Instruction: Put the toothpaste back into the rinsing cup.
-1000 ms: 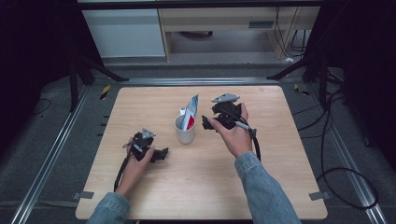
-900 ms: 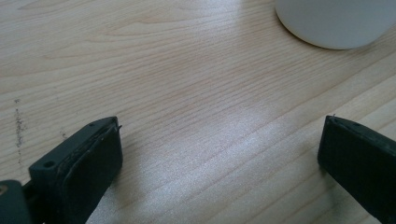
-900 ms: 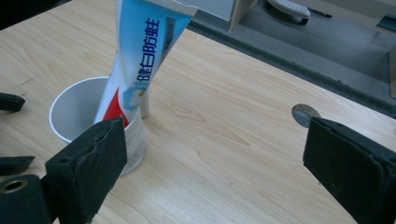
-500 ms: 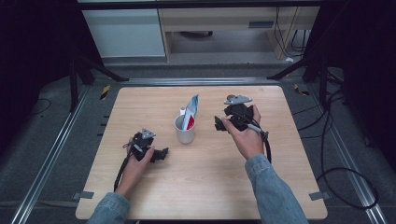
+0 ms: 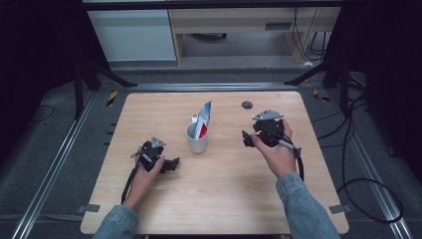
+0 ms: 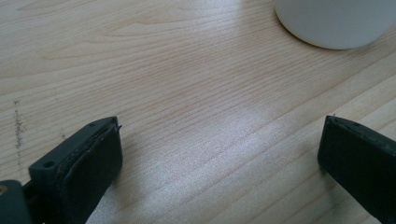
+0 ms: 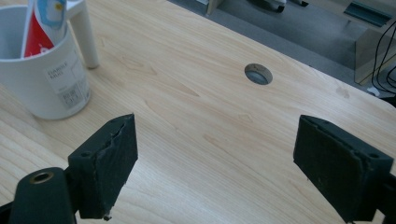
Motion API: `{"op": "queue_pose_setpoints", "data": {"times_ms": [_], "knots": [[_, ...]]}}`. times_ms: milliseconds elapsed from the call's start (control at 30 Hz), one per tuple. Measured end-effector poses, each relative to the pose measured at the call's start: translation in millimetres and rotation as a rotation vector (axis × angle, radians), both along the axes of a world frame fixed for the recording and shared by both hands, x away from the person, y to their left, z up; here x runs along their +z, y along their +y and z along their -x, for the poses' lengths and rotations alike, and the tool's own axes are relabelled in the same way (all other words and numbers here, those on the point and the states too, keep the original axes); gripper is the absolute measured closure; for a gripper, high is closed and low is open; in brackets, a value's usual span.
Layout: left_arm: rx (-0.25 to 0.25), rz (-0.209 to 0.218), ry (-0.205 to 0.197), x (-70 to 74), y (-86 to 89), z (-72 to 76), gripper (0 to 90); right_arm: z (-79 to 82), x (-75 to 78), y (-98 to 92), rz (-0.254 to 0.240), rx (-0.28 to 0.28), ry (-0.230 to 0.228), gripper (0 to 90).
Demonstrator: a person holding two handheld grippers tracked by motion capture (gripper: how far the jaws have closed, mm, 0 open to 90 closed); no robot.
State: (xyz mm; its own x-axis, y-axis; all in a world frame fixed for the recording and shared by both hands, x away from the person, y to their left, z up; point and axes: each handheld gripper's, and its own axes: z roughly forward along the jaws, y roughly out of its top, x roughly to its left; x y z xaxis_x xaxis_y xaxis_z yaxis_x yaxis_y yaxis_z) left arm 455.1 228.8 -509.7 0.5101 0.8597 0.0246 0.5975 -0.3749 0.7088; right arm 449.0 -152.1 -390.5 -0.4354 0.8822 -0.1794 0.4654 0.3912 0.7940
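Pale wooden tabletop [image 5: 219, 199] with rounded corners, seen from above, carrying a white cylindrical ceramic mug [image 5: 197, 138] near its middle. Standing in the mug, tilted: a red, white and blue soft tube [image 5: 203, 119] and a slim white stick-like item [image 5: 194, 118] (too small to tell what it is). On the mug's side in the right gripper view, a white printed label [image 7: 67, 84] with a barcode.

Left tongs [image 5: 175, 163] low on the tabletop, left of and nearer the person than the mug, held in the left hand [image 5: 147, 167], pointing right. In the left gripper view, black jaws spread wide, pinching nothing, bare wood grain between them, the mug's rounded base [image 6: 334, 21] at the upper right, well beyond the jaw tips.

Right tongs [image 5: 247, 138] to the right of the mug, apart from it, gripped by the right hand [image 5: 276, 149], a grey three-cornered plate [image 5: 267, 115] on top and a black cable [image 5: 300, 164] trailing back along the denim sleeve [image 5: 303, 209]. In the right gripper view, jaws likewise spread wide and empty, the mug [image 7: 42, 70] off to the upper left, a small round grey-lined hole [image 7: 258, 73] in the tabletop ahead between the jaws.

Beyond the far edge of the tabletop: grey floor, black stand legs [image 5: 94, 74], loose cables [image 5: 368, 189] at the right.
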Motion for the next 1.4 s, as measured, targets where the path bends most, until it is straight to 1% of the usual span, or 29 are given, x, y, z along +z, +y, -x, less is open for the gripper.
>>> {"op": "queue_pose_setpoints", "data": {"times_ms": [33, 167, 267, 300, 333, 467, 700, 733, 867, 967, 1033, 1100, 1233, 1300, 1367, 1400], "knots": [[0.0, 0.0, 0.0, 0.0, 0.0, 0.0, 0.0, 0.6, -2.0, -2.1, 0.0, 0.0, 0.001, 14.0], [0.0, 0.0, 0.0, 0.0, 0.0, 0.0, 0.0, 2.1, -14.3, -10.2, 0.0, -0.006, 0.031, 14.3], [0.0, 0.0, 0.0, 0.0, 0.0, 0.0, 0.0, 2.3, -24.9, -14.5, -0.016, -0.008, 0.055, 14.3], [0.0, 0.0, 0.0, 0.0, 0.0, 0.0, 0.0, 2.3, -24.9, -14.5, -0.016, -0.008, 0.055, 14.3], [0.0, 0.0, 0.0, 0.0, 0.0, 0.0, 0.0, 2.6, -32.0, -16.3, -0.021, -0.005, 0.068, 14.3], [0.0, 0.0, 0.0, 0.0, 0.0, 0.0, 0.0, 4.3, -47.7, -16.9, -0.009, -0.002, 0.1, 15.0], [0.0, 0.0, 0.0, 0.0, 0.0, 0.0, 0.0, 4.9, -71.1, -16.9, -0.008, 0.001, 0.152, 15.9], [0.0, 0.0, 0.0, 0.0, 0.0, 0.0, 0.0, 5.1, -74.9, -18.2, -0.01, -0.006, 0.156, 15.9], [0.0, 0.0, 0.0, 0.0, 0.0, 0.0, 0.0, 6.1, -85.2, -27.9, -0.043, -0.037, 0.17, 15.8], [0.0, 0.0, 0.0, 0.0, -0.1, 0.0, 0.0, 6.8, -92.3, -38.5, -0.053, -0.059, 0.171, 15.4], [0.0, 0.0, 0.0, 0.0, 0.0, 0.1, 0.0, 7.5, -96.9, -45.0, -0.063, -0.081, 0.185, 15.2], [0.0, 0.0, 0.0, 0.0, 0.0, 0.1, 0.0, 7.7, -101.2, -51.2, -0.07, -0.096, 0.187, 15.0], [0.0, 0.0, 0.0, 0.0, -0.1, 0.1, 0.0, 7.8, -109.3, -58.9, -0.089, -0.121, 0.193, 14.7], [0.0, 0.0, 0.0, 0.0, -0.1, 0.1, 0.0, 7.1, -113.2, -61.2, -0.089, -0.131, 0.197, 14.6], [0.0, 0.0, 0.0, 0.0, 0.0, 0.1, 0.0, 5.9, -117.4, -63.8, -0.1, -0.138, 0.203, 13.4], [0.0, 0.0, 0.0, 0.0, 0.0, 0.1, 0.0, 5.4, -118.4, -64.6, -0.114, -0.143, 0.196, 13.6]]}}
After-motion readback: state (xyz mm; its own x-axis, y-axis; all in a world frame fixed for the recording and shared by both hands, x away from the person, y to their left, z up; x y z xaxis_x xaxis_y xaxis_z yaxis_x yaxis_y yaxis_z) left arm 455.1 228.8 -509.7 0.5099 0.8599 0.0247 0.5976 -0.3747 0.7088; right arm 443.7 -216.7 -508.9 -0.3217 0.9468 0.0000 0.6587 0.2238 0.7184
